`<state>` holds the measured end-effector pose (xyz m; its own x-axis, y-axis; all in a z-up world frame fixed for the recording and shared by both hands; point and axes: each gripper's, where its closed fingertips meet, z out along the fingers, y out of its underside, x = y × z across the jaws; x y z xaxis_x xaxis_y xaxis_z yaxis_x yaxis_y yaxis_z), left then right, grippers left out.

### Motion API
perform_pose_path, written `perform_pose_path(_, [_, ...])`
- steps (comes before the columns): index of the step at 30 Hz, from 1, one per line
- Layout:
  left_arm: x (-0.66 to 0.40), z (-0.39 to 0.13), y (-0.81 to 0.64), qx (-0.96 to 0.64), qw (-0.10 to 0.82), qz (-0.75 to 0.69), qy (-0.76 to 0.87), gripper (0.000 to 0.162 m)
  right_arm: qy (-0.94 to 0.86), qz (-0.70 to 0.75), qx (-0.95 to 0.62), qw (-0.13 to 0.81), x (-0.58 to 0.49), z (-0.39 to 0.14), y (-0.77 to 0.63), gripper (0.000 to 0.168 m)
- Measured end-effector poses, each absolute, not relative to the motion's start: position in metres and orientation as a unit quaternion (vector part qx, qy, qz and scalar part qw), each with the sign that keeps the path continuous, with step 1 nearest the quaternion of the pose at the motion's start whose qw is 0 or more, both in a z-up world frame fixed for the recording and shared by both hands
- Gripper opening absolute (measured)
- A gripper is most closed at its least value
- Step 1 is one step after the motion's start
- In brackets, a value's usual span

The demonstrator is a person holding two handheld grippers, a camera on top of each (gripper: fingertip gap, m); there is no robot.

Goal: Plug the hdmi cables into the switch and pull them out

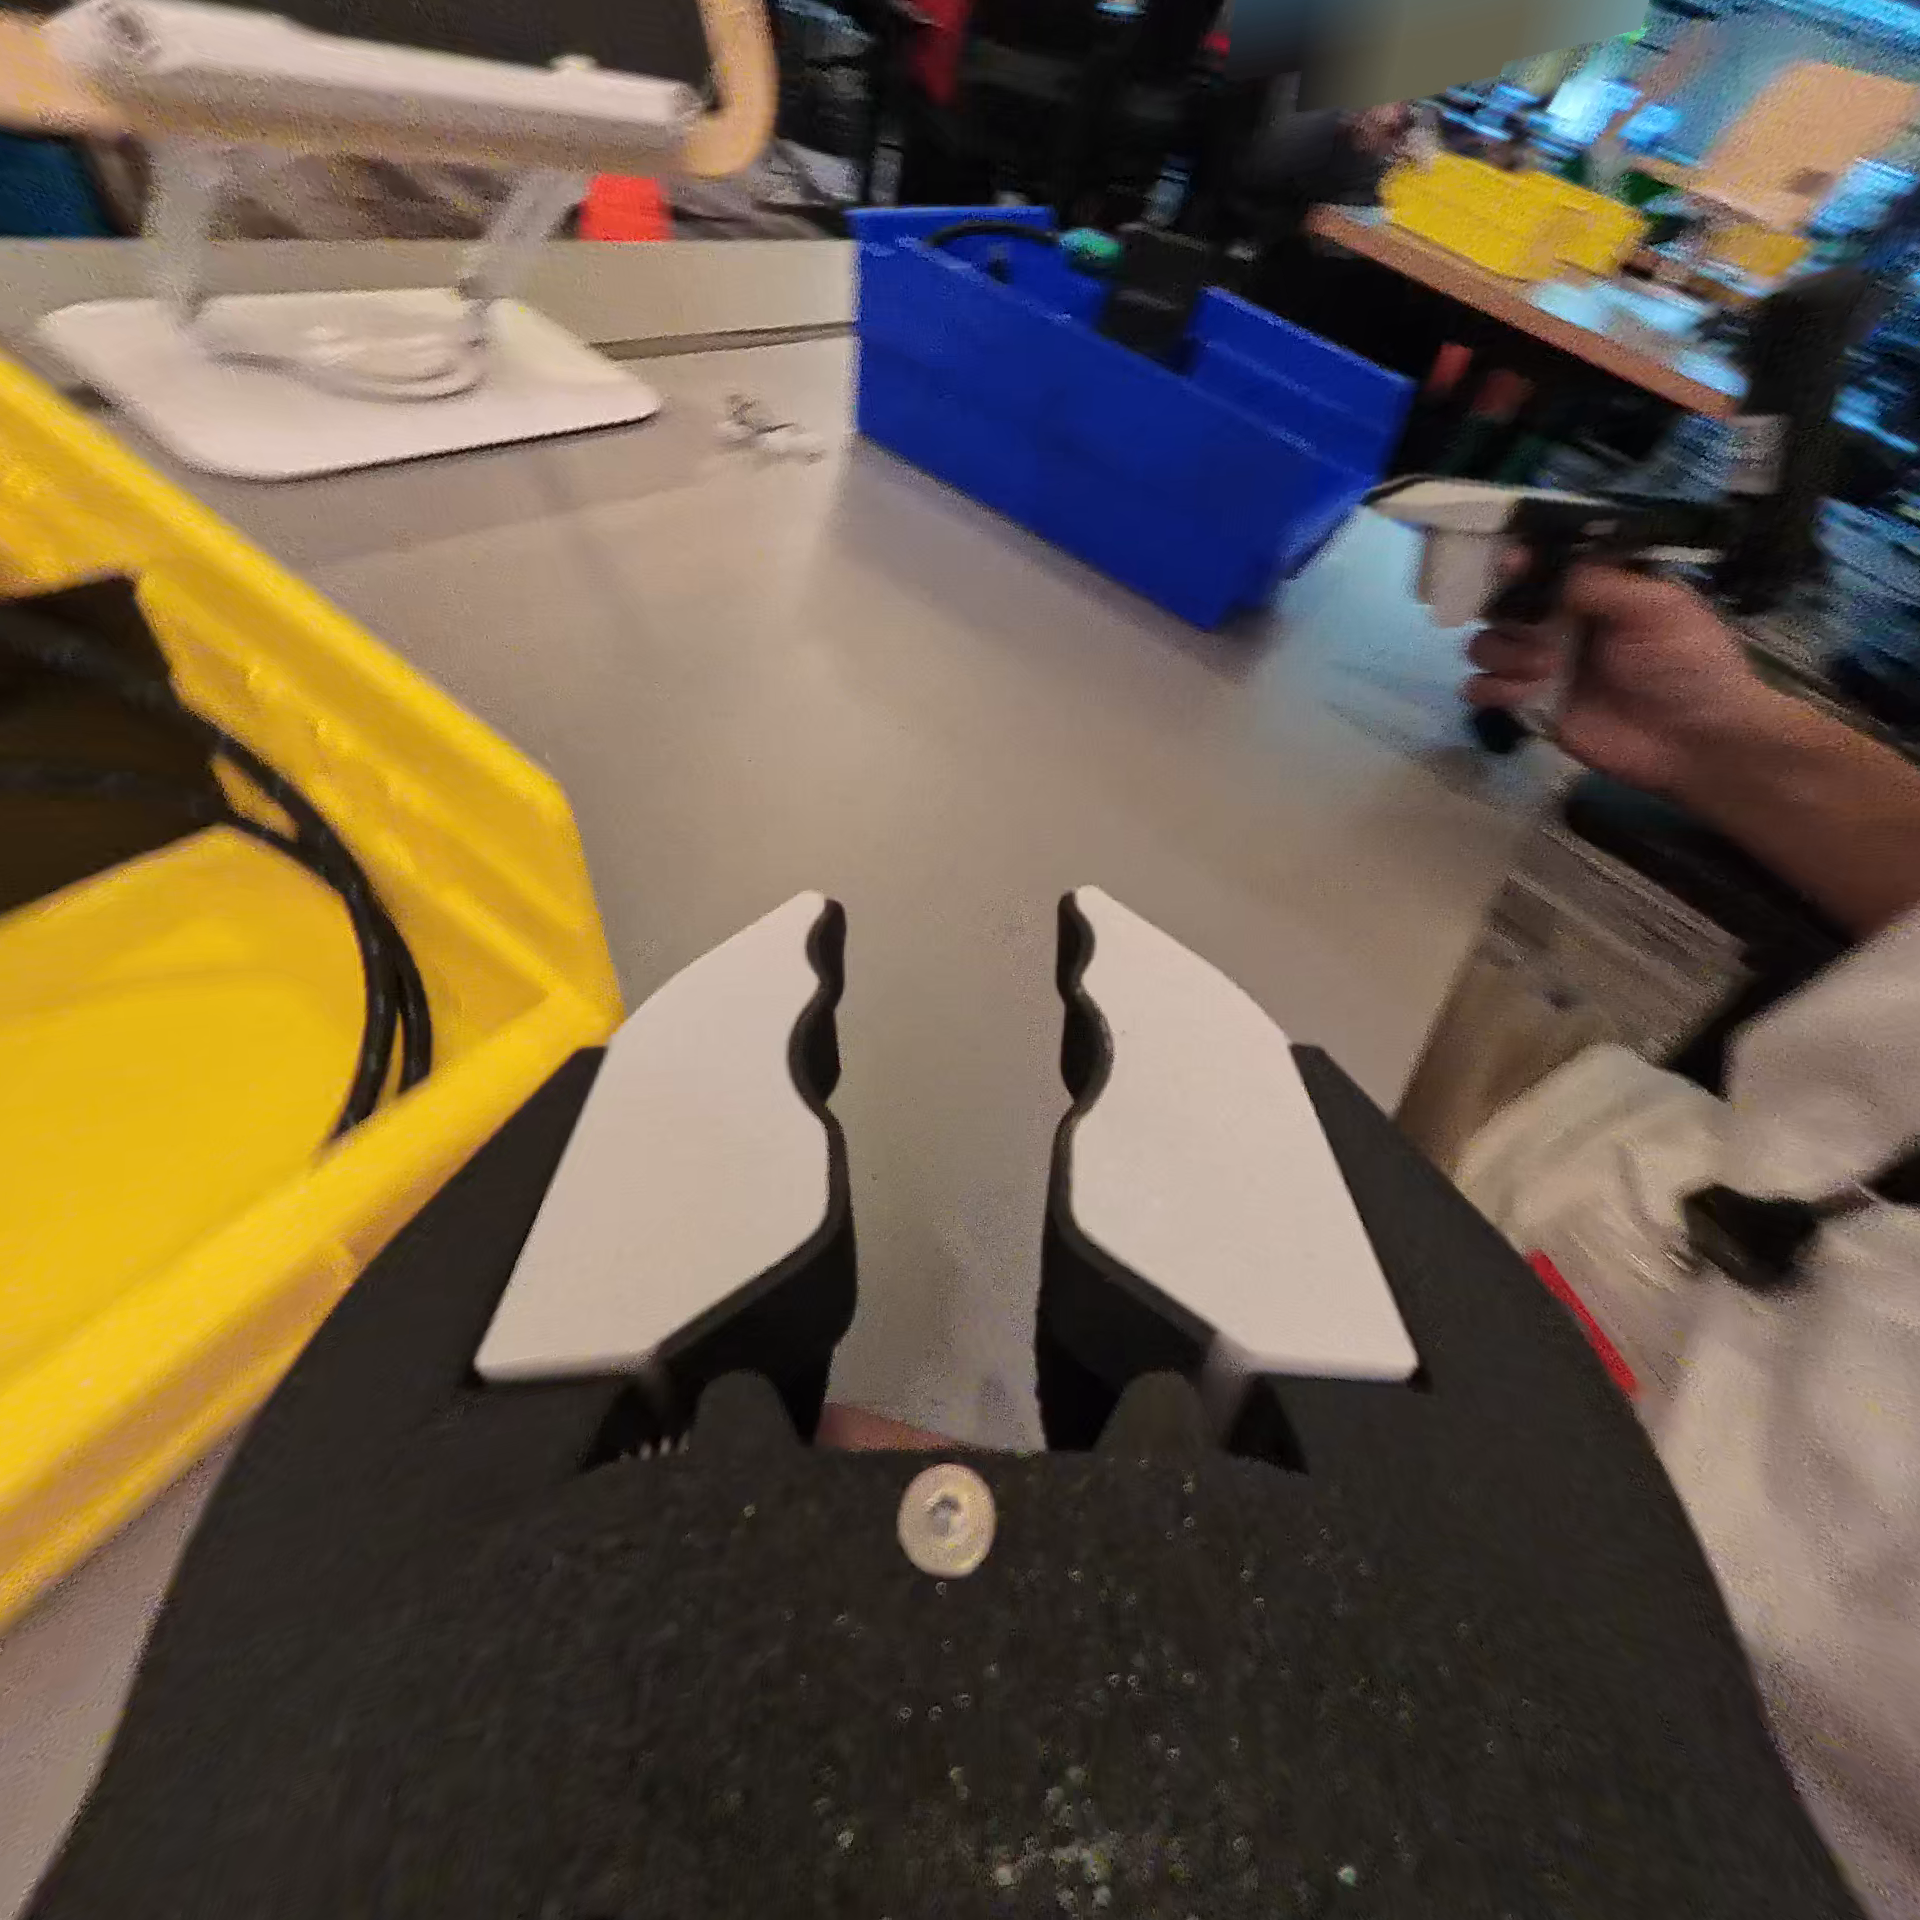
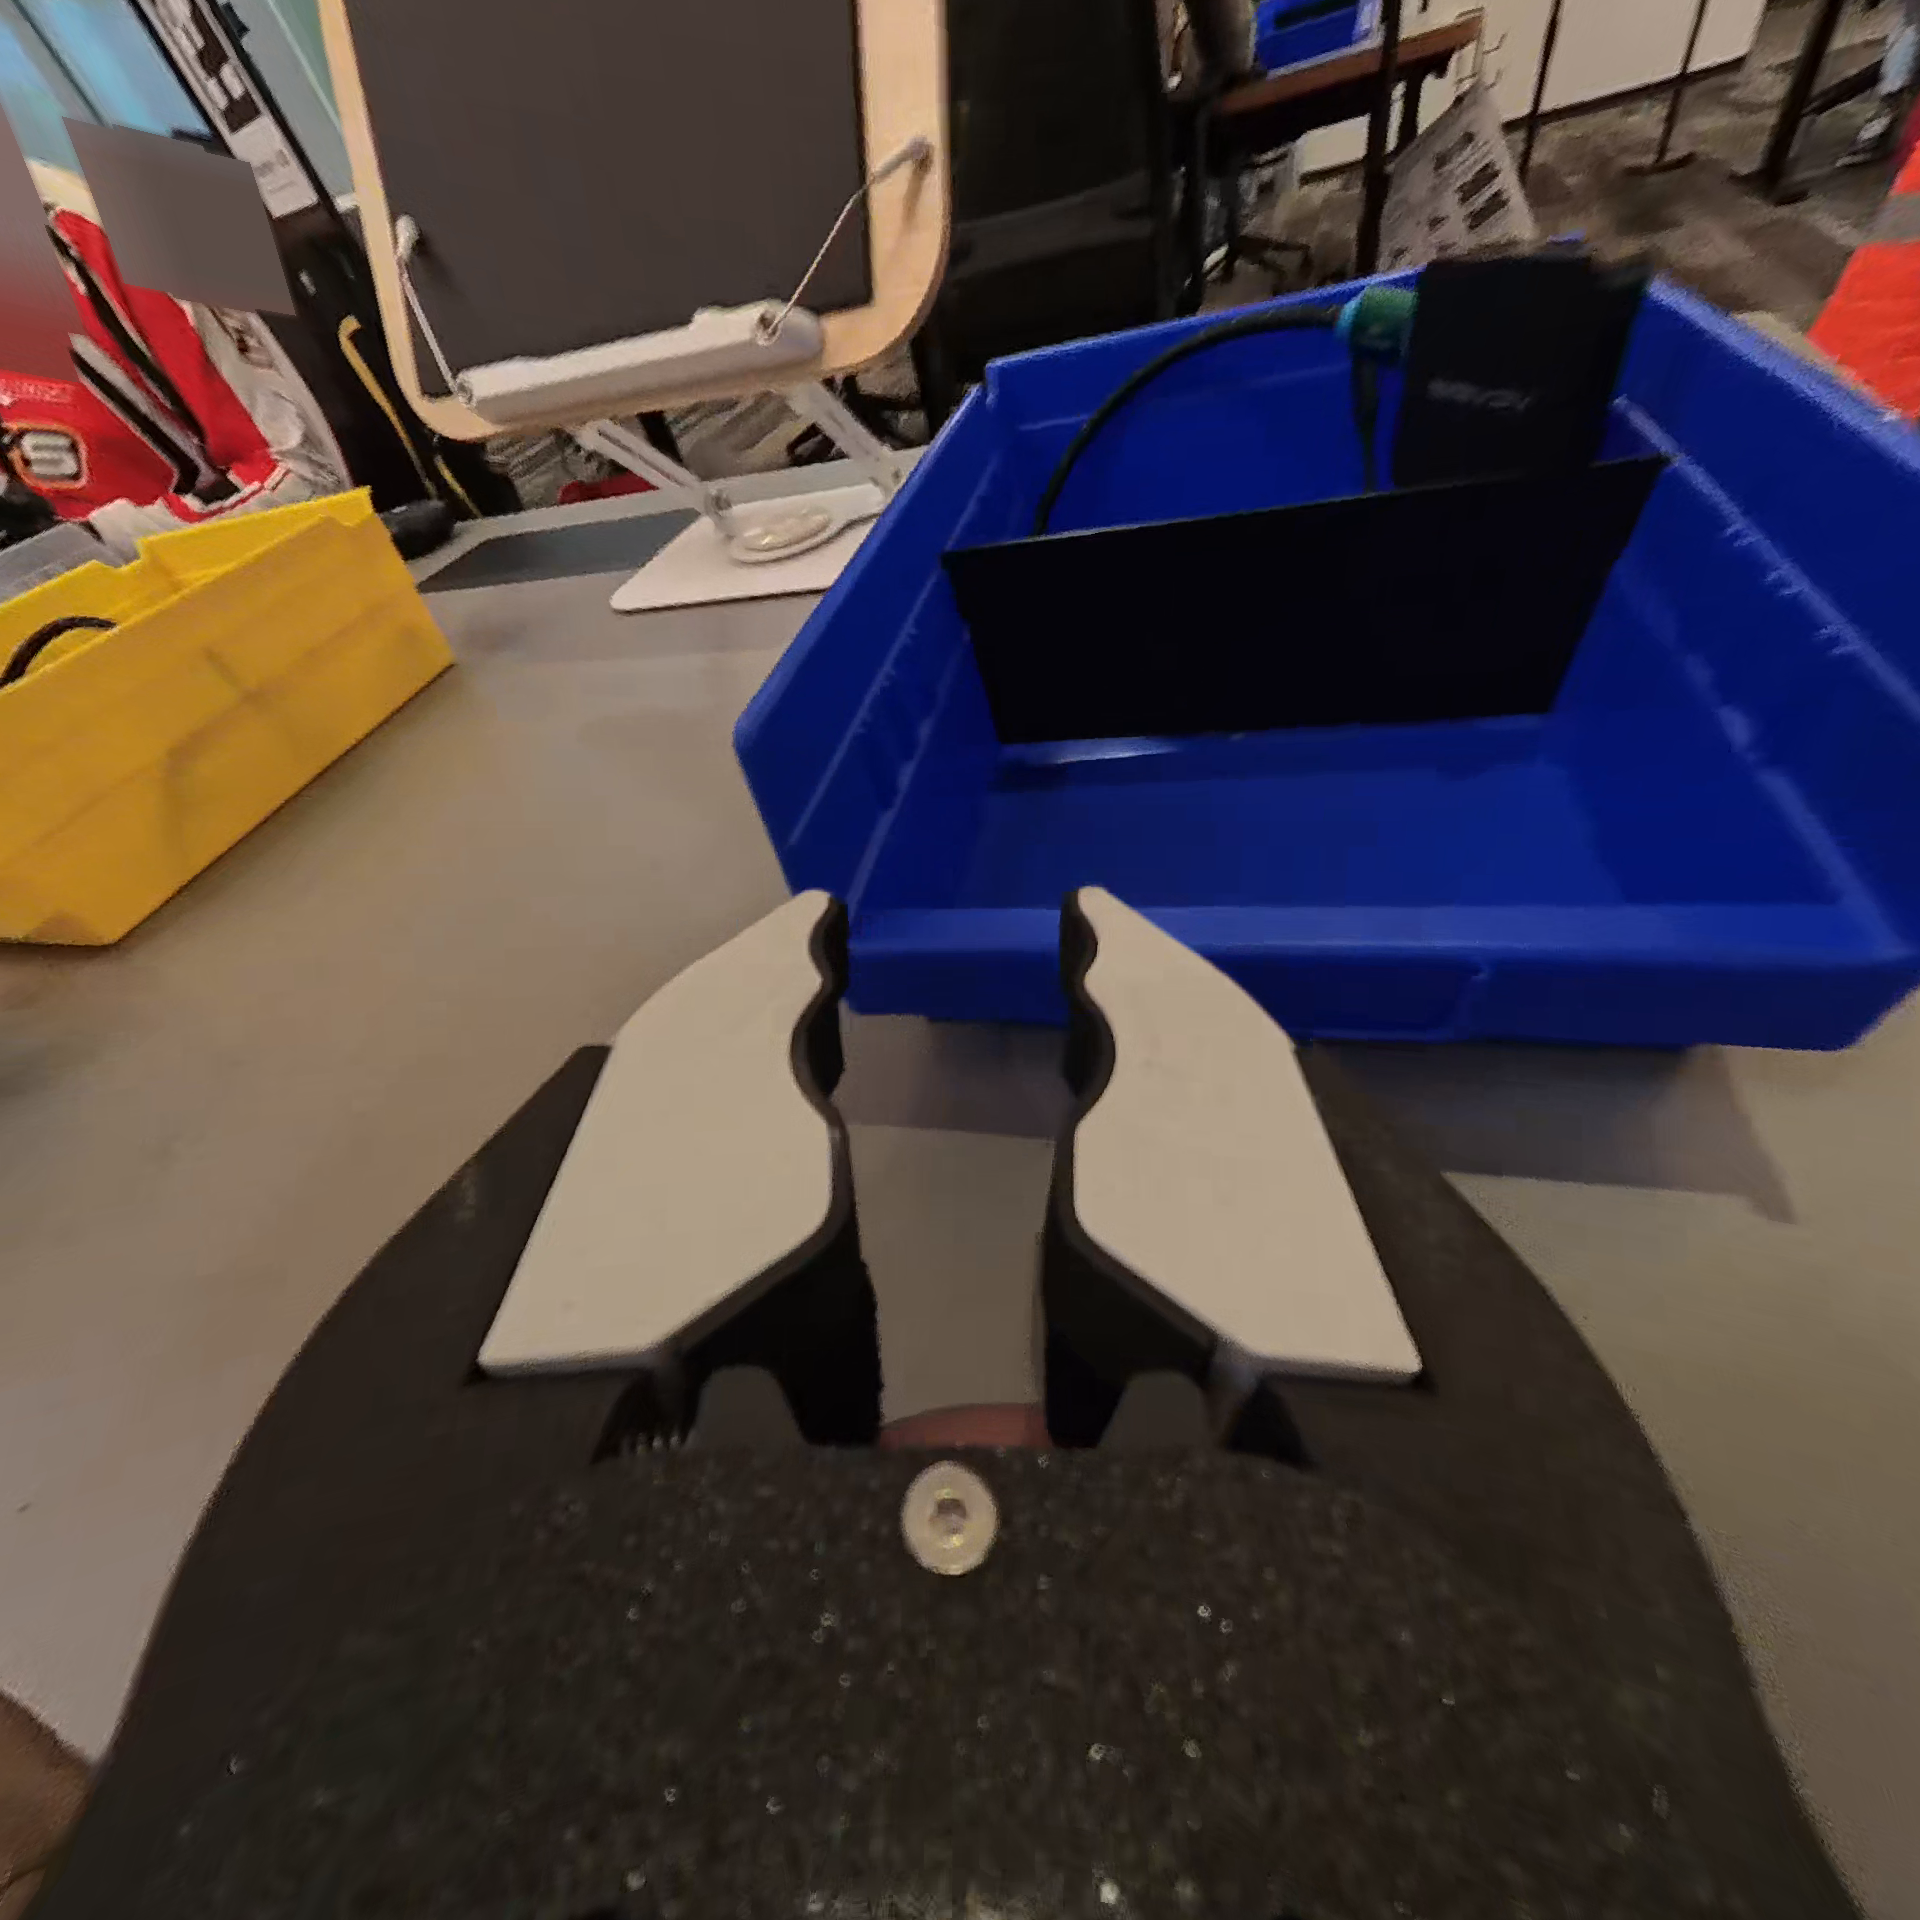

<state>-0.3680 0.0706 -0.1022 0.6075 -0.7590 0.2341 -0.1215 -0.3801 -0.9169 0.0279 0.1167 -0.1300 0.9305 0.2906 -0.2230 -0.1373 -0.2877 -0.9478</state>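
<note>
Grey tabletop (image 2: pixel 582 790) carries my blue bin (image 2: pixel 1351 935) with the black switch (image 2: pixel 1507 364); my left gripper (image 1: pixel 951 914) and right gripper (image 2: pixel 951 914) gape, empty.

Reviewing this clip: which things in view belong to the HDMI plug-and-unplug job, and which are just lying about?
Job:
- black switch, upright in the blue bin's back compartment
- black cable at its green-ended plug
- black cable in the yellow bin
- left gripper and right gripper, both open and empty

Lying about:
- white stand
- black divider
</note>
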Motion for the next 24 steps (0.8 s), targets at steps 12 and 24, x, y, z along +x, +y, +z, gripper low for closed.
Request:
perform_pose_path(12, [-0.5,-0.066,0.307,-0.761,0.322,-0.019,0.562,0.038,-0.094,0.251,-0.785,0.559,-0.007,-0.138,0.115,0.038])
perform_pose_path(24, [-0.523,-0.185,0.372,-0.673,0.145,0.107,0.718,0.031,-0.148,0.342,-0.709,0.598,-0.036,-0.105,0.111,0.043])
